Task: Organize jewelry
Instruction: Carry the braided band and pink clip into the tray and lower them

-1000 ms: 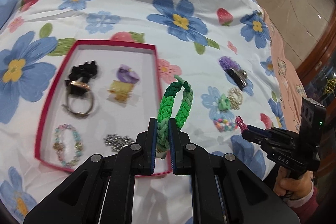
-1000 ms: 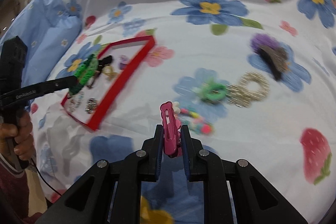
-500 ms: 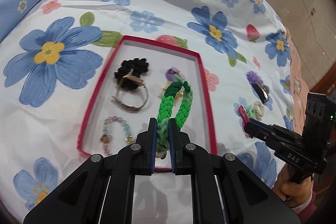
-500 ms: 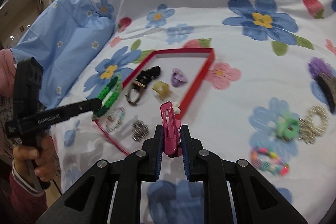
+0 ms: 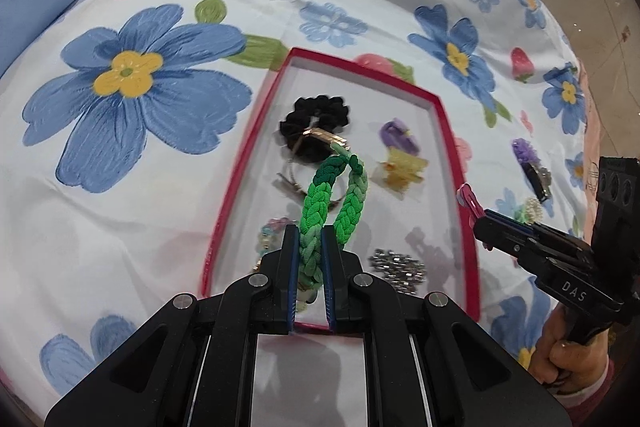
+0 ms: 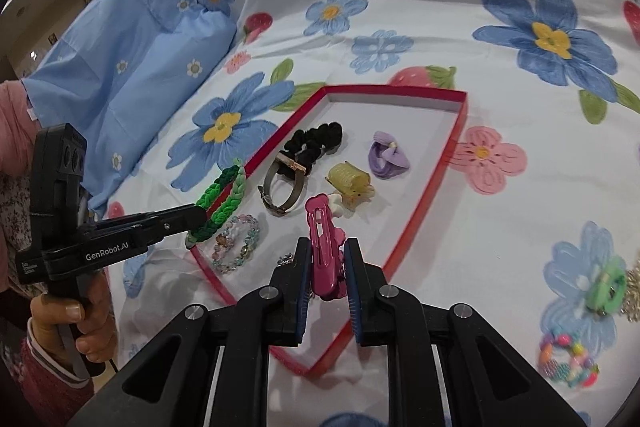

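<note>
Flowered bedsheet (image 5: 168,211) all around, blue blossoms and strawberries, and both grippers have now swung in over the red tray (image 5: 446,131). A second ago they were off over the sheet to the tray's right; now both loads hang above the white tray floor, so the drop-off looks close.

Left gripper (image 5: 309,255): jaws pinched nearly together on the green braided bracelet (image 5: 320,203), which stands up out of the fingers over the tray's near-left part, above the beaded bracelet (image 6: 236,243) and close to the left rim.

Right gripper (image 6: 326,267): a little wider, but clamped on the pink hair clip (image 6: 322,247), held upright over the tray's near edge, just in front of the yellow claw clip (image 6: 350,181).

Already in the tray: black scrunchie (image 6: 316,143) toward the far left, watch (image 6: 282,187) touching it, purple hair tie (image 6: 386,157) toward the far right, and a silver chain piece (image 5: 398,265) at the near right.

Left out on the sheet to the tray's right: green clip (image 6: 606,287), colourful bead bracelet (image 6: 566,361), more to fetch. My read: releasing both into bare patches comes next; the bracelet could land on the beads.
</note>
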Motion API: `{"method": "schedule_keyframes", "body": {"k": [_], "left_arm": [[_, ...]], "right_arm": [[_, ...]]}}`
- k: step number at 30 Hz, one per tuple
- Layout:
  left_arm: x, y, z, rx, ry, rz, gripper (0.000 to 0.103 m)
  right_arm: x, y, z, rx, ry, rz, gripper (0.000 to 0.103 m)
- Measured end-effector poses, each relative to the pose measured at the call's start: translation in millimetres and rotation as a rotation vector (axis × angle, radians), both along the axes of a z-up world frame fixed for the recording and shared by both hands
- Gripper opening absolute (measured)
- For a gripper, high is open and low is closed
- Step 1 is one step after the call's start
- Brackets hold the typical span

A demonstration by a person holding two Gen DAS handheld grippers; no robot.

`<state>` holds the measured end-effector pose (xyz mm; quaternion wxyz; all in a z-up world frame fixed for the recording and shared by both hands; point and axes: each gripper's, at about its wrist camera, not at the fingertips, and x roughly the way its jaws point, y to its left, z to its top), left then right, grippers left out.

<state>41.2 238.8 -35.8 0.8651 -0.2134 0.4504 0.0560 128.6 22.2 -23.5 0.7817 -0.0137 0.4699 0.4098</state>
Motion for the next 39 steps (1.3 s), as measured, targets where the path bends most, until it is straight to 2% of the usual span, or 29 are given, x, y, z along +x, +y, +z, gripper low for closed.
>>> {"method": "schedule_keyframes", "body": {"k": [13,24,33,37,39], "left_arm": [[20,6,-24,0.041,0.069,-0.003,0.009],[23,7,-31,0.035,0.097,0.003,0.010],[22,9,-31,0.032,0.096,0.010,0.010],[20,10,-30,0.031,0.096,0.014,0.013],[19,9,-29,0.035,0.097,0.018,0.020]], "right_arm": [[14,32,-33,-0.113,0.022,0.048,0.016],[16,46,-37,-0.179,0.005,0.098,0.017],[16,50,-39,-0.190,0.005,0.109,0.016],[16,50,-39,-0.191,0.004,0.109,0.016],[16,50,-39,-0.190,0.003,0.108,0.016]]}}
